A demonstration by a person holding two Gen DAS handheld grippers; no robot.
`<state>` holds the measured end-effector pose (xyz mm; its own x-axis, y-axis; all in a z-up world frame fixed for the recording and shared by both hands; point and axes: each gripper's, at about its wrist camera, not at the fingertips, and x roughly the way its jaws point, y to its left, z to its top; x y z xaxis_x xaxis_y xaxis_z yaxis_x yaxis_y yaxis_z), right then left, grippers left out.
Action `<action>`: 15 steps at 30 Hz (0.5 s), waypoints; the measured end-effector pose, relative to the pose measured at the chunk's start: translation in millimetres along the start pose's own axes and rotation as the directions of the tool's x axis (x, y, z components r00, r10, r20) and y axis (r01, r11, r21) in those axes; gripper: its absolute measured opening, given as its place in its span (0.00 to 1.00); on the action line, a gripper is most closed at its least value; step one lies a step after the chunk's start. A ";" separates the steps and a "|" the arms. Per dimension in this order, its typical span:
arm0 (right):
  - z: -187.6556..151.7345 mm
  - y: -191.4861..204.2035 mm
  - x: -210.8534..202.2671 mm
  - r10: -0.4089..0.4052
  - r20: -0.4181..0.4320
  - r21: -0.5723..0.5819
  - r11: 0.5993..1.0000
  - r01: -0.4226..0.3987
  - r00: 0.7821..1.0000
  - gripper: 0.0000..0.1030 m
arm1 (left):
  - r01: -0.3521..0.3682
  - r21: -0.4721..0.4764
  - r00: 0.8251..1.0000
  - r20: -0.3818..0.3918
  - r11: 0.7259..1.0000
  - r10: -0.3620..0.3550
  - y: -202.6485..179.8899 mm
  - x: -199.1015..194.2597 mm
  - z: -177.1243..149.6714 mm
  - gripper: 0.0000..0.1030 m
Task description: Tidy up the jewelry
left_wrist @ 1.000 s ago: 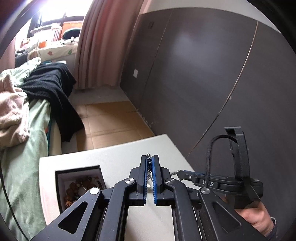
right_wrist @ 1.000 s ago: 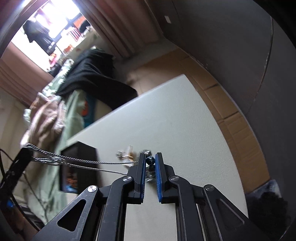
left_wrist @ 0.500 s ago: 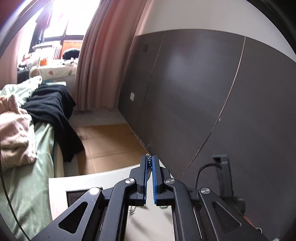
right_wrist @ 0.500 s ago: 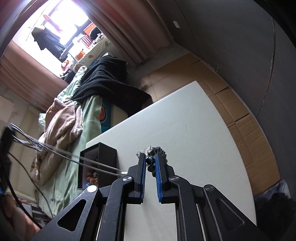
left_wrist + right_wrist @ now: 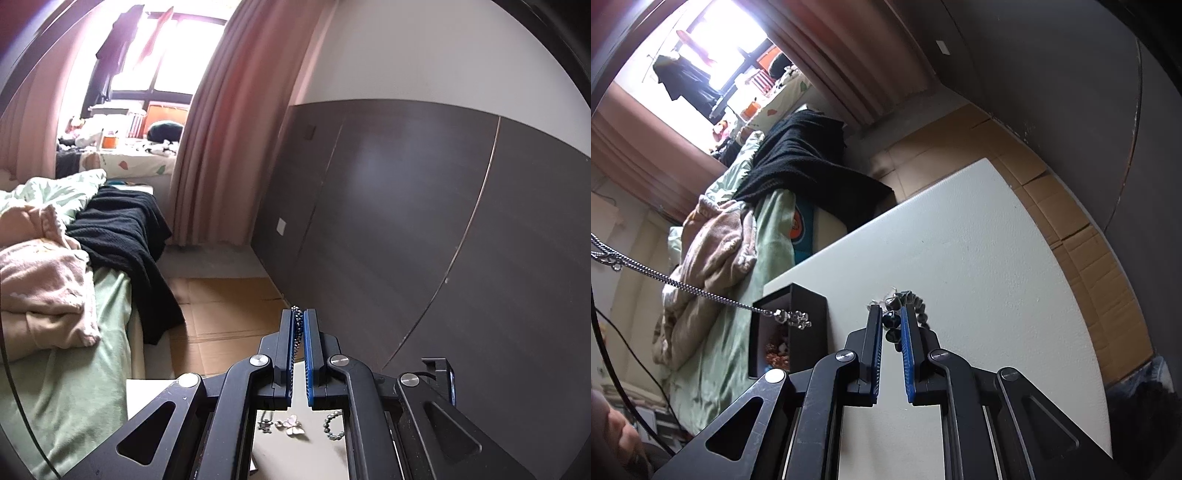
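My left gripper (image 5: 298, 314) is shut on a silver chain necklace (image 5: 296, 325), held high above the white table. In the right wrist view the chain (image 5: 701, 293) hangs from the upper left, its pendant end (image 5: 792, 317) over the black jewelry box (image 5: 809, 314). My right gripper (image 5: 890, 314) is shut on a dark beaded bracelet (image 5: 892, 321) that trails onto the table (image 5: 960, 240). Below the left gripper lie small charms (image 5: 291, 424) and a bead bracelet (image 5: 332, 430).
The black box holds several beaded pieces (image 5: 775, 349). A bed with green sheets, pink and black clothes (image 5: 55, 277) stands left of the table. A dark panelled wall (image 5: 406, 221) runs along the right. Cardboard covers the floor (image 5: 221, 306).
My left gripper has risen and tilted up with the chain, so the table drops out of its view. The chain's end has lifted off the table toward the box. My right gripper stays shut on the bracelet.
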<state>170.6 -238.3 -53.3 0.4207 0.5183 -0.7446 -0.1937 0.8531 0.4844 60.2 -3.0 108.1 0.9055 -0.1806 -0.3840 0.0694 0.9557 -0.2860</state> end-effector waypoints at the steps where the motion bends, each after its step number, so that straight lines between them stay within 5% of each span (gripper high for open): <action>1: -0.5 1.4 -1.4 0.005 0.005 -0.002 1.000 -0.005 1.000 0.11 | -0.004 0.000 1.000 0.008 1.000 0.004 1.5 -2.6 1.0 0.04; 15: -8.8 40.3 -2.3 0.087 0.029 -0.049 0.995 -0.086 0.996 0.11 | -0.075 -0.027 0.997 -0.027 0.997 0.074 37.2 3.9 -7.6 0.04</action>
<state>154.0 -204.6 -36.1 0.4274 0.5890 -0.6859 -0.2724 0.8073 0.5235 63.2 30.1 89.3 0.8966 -0.1155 -0.4274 -0.0096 0.9600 -0.2797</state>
